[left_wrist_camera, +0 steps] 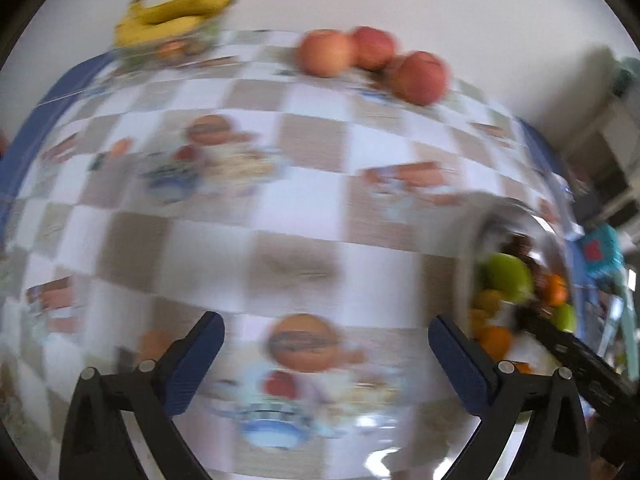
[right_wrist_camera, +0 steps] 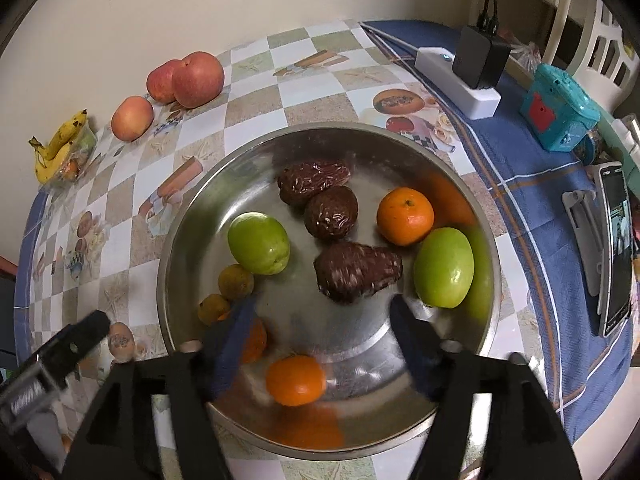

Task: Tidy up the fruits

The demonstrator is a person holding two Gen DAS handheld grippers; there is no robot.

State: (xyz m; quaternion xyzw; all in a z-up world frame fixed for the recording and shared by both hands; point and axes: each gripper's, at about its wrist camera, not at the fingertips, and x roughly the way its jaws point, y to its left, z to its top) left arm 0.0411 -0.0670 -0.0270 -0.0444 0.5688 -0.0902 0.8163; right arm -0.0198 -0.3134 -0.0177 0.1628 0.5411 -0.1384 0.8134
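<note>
Right gripper (right_wrist_camera: 320, 320) hangs open over steel bowl (right_wrist_camera: 180, 216), nothing gripped; orange (right_wrist_camera: 295, 380) lies at bowl's 6 o'clock. Left gripper (left_wrist_camera: 326, 340) gapes empty over checkered tablecloth (left_wrist_camera: 312, 136); apples (left_wrist_camera: 372, 62) at 12.

Colours on the checked fruit table

A shiny silver metal bowl (right_wrist_camera: 184, 240) holds two bright green round fruits (right_wrist_camera: 259, 243), orange mandarins (right_wrist_camera: 405, 216) and dark brown scaly fruits (right_wrist_camera: 331, 213); the checked tablecloth (right_wrist_camera: 256, 92) alternates white and beige squares with printed food pictures and a blue border, and red-pink apples (right_wrist_camera: 197, 78), yellow brown-spotted bananas (right_wrist_camera: 60, 145) and a teal box with a red patch (right_wrist_camera: 558, 110) sit around it.
</note>
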